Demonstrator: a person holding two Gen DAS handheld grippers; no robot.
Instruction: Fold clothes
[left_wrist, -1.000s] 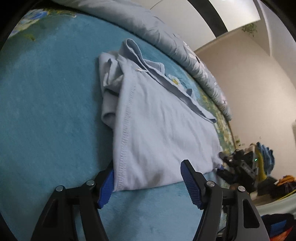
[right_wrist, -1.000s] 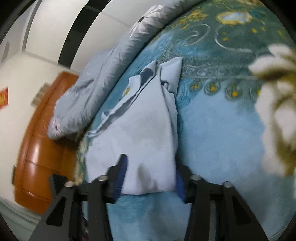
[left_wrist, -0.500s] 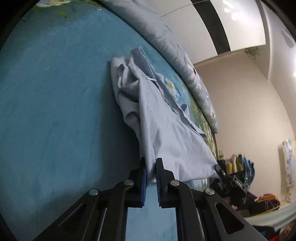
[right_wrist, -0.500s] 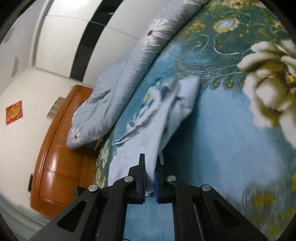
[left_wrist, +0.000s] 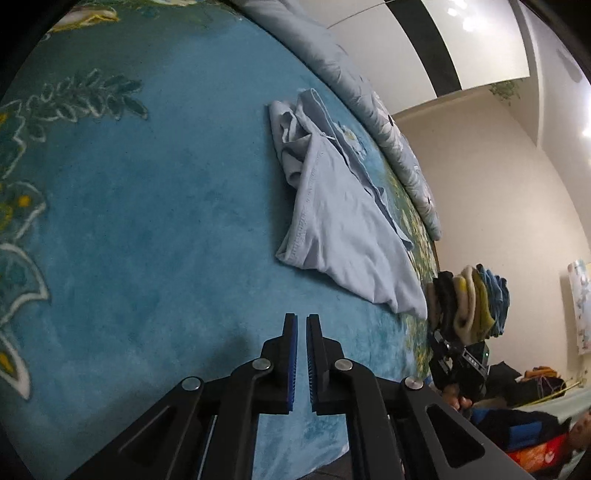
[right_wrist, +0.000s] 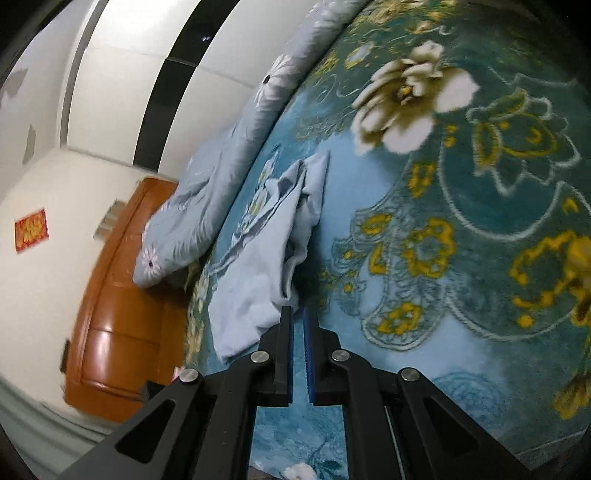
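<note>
A pale blue garment (left_wrist: 332, 229) lies crumpled and partly folded on the teal flowered blanket (left_wrist: 147, 221). My left gripper (left_wrist: 301, 319) is shut with nothing between its pads, and it sits a short way back from the garment's near hem. In the right wrist view the same garment (right_wrist: 255, 280) lies ahead and to the left. My right gripper (right_wrist: 298, 310) is shut too, and only blanket shows in the slit between its pads. The garment's edge ends just beyond its left fingertip (right_wrist: 286, 314). The right gripper (left_wrist: 456, 360) also shows in the left wrist view, near the garment's right corner.
A grey-blue flowered duvet (left_wrist: 388, 122) runs along the bed's far edge. A stack of folded clothes (left_wrist: 469, 302) stands past the bed's right side. An orange-brown wooden headboard (right_wrist: 118, 295) borders the bed. Bare blanket (right_wrist: 461, 258) spreads to the right.
Both grippers closed on the garment's near hem and pulled back. The hem is now out of both, the garment lies flat ahead, and both grippers have drawn away from it.
</note>
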